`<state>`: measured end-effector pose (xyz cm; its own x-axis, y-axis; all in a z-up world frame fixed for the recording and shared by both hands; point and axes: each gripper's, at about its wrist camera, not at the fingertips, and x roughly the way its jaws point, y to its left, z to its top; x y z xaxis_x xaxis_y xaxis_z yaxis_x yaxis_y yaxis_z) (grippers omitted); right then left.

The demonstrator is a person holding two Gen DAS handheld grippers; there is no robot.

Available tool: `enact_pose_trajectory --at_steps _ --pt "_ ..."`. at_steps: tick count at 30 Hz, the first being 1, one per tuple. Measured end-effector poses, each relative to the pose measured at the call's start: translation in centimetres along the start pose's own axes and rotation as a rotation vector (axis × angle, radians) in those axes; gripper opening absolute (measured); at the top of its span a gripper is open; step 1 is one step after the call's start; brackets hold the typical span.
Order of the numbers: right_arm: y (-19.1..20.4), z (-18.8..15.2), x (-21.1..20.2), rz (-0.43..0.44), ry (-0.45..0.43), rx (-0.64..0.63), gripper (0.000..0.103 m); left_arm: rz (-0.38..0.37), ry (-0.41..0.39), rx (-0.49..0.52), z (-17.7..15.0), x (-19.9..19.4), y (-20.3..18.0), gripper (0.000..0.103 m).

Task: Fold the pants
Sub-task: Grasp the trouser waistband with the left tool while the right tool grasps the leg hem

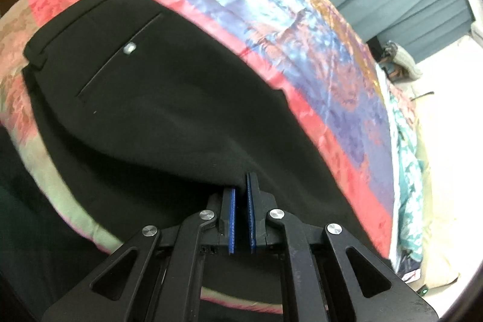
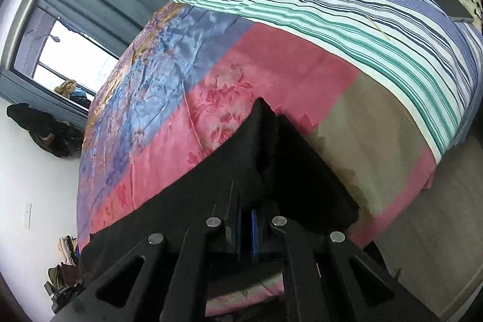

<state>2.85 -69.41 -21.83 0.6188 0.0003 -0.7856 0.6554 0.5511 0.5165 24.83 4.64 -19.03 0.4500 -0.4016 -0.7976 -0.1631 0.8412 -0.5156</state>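
Pants edge pinched in both tongs, bedspread beyond.

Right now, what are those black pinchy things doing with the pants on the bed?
A person is folding black pants on a bed with a pink and blue quilt. They hold a pinching tool in each hand. The left gripper is shut on an edge of the pants, whose waistband and a buttoned pocket lie flat ahead. The right gripper is shut on the black cloth too. The fold is not finished yet.
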Motion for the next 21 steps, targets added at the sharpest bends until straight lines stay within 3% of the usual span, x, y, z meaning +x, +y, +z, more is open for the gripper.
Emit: enact_pose_trajectory --at_steps 5,10,14,15,17,21 --pt "-1.6 -1.6 -1.0 0.002 -0.005 0.063 0.005 0.009 0.028 -0.088 -1.3 -0.4 2.2 0.004" --pt "-2.2 -2.6 -1.8 0.011 -0.013 0.093 0.005 0.002 -0.005 -0.048 -1.3 -1.9 1.4 0.004" --pt "-4.1 -3.1 2.1 -0.059 0.152 0.149 0.005 0.07 0.052 -0.05 -2.0 0.3 2.2 0.004" --pt "-4.5 -3.0 2.3 -0.056 0.159 0.176 0.005 0.078 0.057 -0.057 -2.3 0.5 2.5 0.004" --pt "-4.0 -2.4 2.1 -0.07 0.149 0.142 0.005 0.089 0.055 -0.046 -2.7 0.5 2.5 0.004" --pt "-0.6 -1.1 1.0 -0.118 0.088 -0.045 0.005 0.096 0.043 -0.028 -3.1 0.1 1.9 0.004"
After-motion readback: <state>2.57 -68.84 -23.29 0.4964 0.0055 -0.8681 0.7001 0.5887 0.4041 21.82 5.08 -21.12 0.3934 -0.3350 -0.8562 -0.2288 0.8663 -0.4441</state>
